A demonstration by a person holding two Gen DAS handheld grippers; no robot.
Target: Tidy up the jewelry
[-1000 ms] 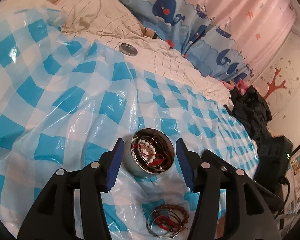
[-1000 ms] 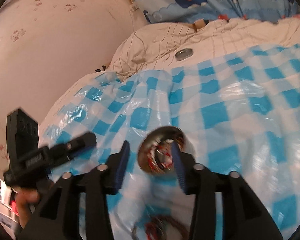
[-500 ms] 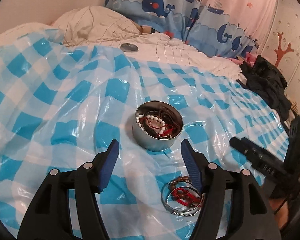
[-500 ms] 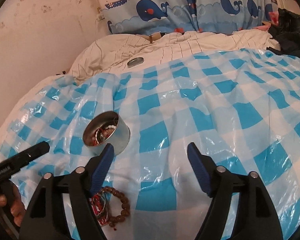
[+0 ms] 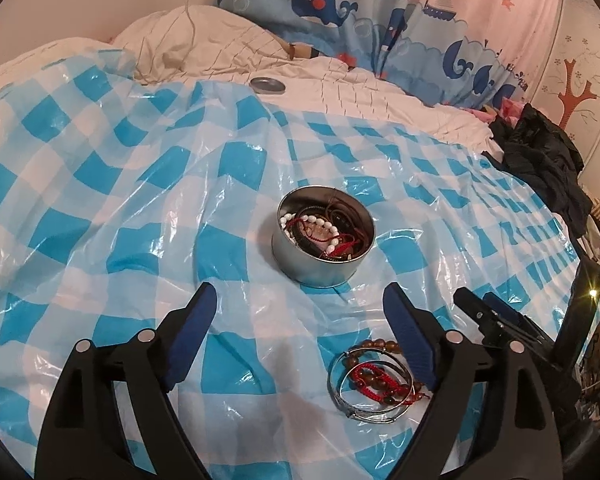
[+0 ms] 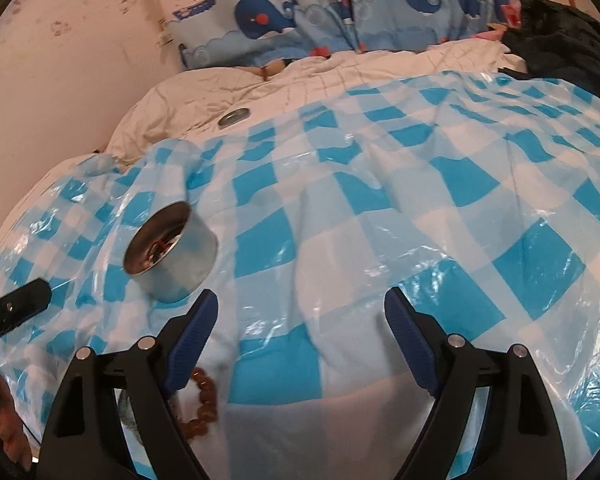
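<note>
My jaws on both grippers stand spread wide, pinching nothing. The left gripper [image 5: 300,312] hovers over the checked plastic sheet [image 5: 140,200] on the bed; the round tin [image 5: 324,240] of jewelry sits just ahead, the loose bracelets [image 5: 374,380] beside my right finger. No readable writing. The right gripper [image 6: 300,316] faces bare sheet, the tin off to its left.

I'm seeing a checkered plastic sheet [image 5: 140,208] lying under the tongs, cream bedding [image 5: 228,40] and whale curtain [image 5: 320,4] hanging beyond, dark clothes [image 5: 548,160] sitting far right.
</note>
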